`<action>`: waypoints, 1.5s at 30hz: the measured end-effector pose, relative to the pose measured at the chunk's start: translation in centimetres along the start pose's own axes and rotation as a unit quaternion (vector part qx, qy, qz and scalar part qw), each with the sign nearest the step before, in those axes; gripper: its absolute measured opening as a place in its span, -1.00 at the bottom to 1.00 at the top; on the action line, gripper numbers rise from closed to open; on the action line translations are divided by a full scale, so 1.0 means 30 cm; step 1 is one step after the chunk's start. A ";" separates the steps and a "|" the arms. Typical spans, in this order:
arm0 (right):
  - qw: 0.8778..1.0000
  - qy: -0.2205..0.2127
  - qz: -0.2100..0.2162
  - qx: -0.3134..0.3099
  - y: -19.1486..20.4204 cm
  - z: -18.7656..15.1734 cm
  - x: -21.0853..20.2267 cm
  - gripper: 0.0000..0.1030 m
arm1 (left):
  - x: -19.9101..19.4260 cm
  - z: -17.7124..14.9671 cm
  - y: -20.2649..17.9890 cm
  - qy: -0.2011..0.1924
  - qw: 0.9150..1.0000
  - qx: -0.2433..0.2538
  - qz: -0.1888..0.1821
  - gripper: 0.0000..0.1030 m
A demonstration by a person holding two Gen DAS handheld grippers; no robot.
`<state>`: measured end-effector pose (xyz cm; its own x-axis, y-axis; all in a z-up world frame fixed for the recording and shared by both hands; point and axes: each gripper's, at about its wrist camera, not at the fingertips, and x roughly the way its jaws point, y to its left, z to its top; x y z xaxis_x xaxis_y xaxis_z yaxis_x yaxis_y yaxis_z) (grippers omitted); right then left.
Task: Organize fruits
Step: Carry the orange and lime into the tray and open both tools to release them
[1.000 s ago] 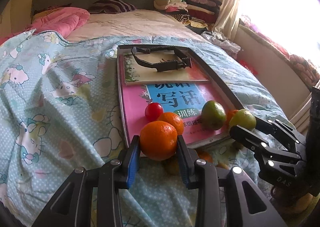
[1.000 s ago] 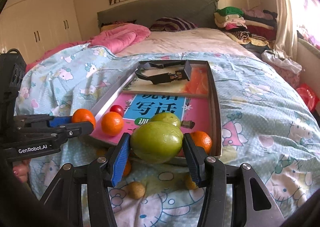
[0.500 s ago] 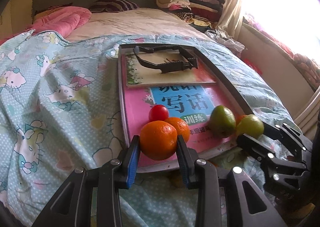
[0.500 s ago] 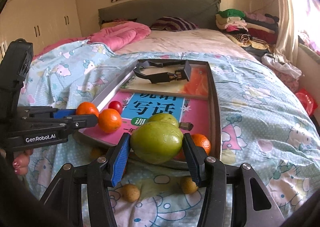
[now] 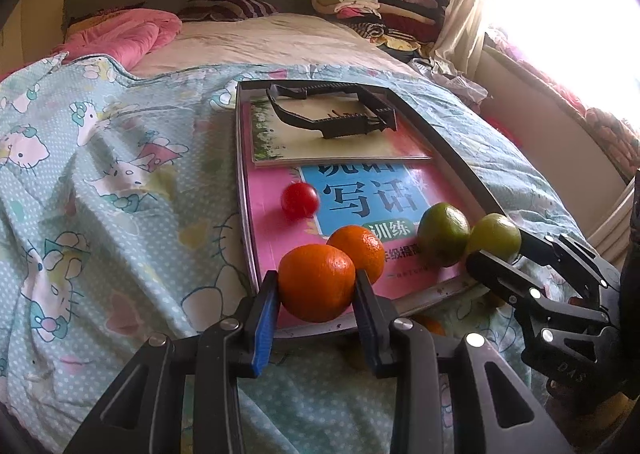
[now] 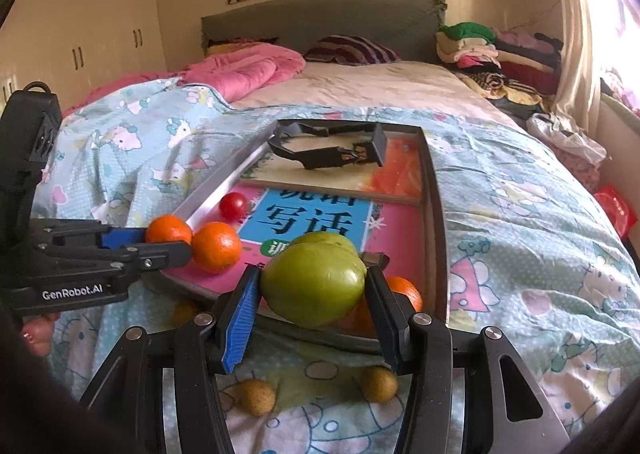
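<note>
My left gripper (image 5: 316, 294) is shut on an orange (image 5: 316, 282), held over the near edge of the metal tray (image 5: 244, 189). On the tray's pink book lie a second orange (image 5: 360, 250), a small red fruit (image 5: 299, 201) and a green fruit (image 5: 442, 229). My right gripper (image 6: 314, 286) is shut on a large green fruit (image 6: 313, 282) above the tray's near right part; in the left wrist view it shows at the right edge (image 5: 494, 244). Behind it sit another green fruit (image 6: 324, 238) and an orange (image 6: 406, 290). The left gripper (image 6: 170, 240) holds its orange (image 6: 168, 229) beside the tray orange (image 6: 216, 248).
Two small brown fruits (image 6: 256, 396) (image 6: 379, 384) lie on the cartoon-print bedspread (image 5: 100, 213) below the tray. A black plastic frame (image 5: 332, 109) rests on a book at the tray's far end. Pink quilt (image 6: 244, 71), folded clothes (image 6: 496, 49) and a window lie beyond.
Both grippers have drifted slightly forward over the tray's near edge with their fruits held. The tray fruits have not moved.
</note>
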<state>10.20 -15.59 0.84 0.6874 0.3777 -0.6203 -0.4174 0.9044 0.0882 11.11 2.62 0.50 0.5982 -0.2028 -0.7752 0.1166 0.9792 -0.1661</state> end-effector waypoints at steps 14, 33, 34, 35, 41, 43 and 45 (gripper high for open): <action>1.000 0.003 -0.011 0.003 0.000 -0.011 0.020 0.06 | -0.003 -0.009 -0.004 -0.002 1.000 0.001 -0.004 -0.29; 1.000 -0.006 -0.031 -0.001 0.018 -0.023 -0.014 0.28 | -0.008 -0.013 -0.006 -0.002 1.000 0.004 -0.004 -0.29; 1.000 -0.008 -0.030 0.001 0.015 -0.024 -0.020 0.28 | -0.009 -0.014 -0.007 -0.002 1.000 0.005 -0.004 -0.29; 1.000 -0.009 -0.028 0.003 0.012 -0.025 -0.023 0.29 | -0.009 -0.014 -0.008 -0.002 1.000 0.005 -0.005 -0.29; 0.999 -0.007 -0.030 0.009 0.010 -0.030 -0.035 0.32 | -0.012 -0.017 -0.010 -0.002 1.000 0.003 -0.005 -0.29; 0.999 -0.007 -0.031 0.009 0.013 -0.030 -0.038 0.34 | -0.012 -0.017 -0.009 -0.002 1.000 0.002 -0.005 -0.28; 0.999 -0.007 -0.033 0.006 0.016 -0.029 -0.041 0.38 | -0.014 -0.018 -0.009 -0.002 1.000 0.001 -0.006 -0.27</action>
<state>8.64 -15.79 0.97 0.7215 0.3204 -0.6138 -0.3639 0.9297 0.0575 10.39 2.44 0.55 0.5999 -0.2143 -0.7708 0.1251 0.9767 -0.1742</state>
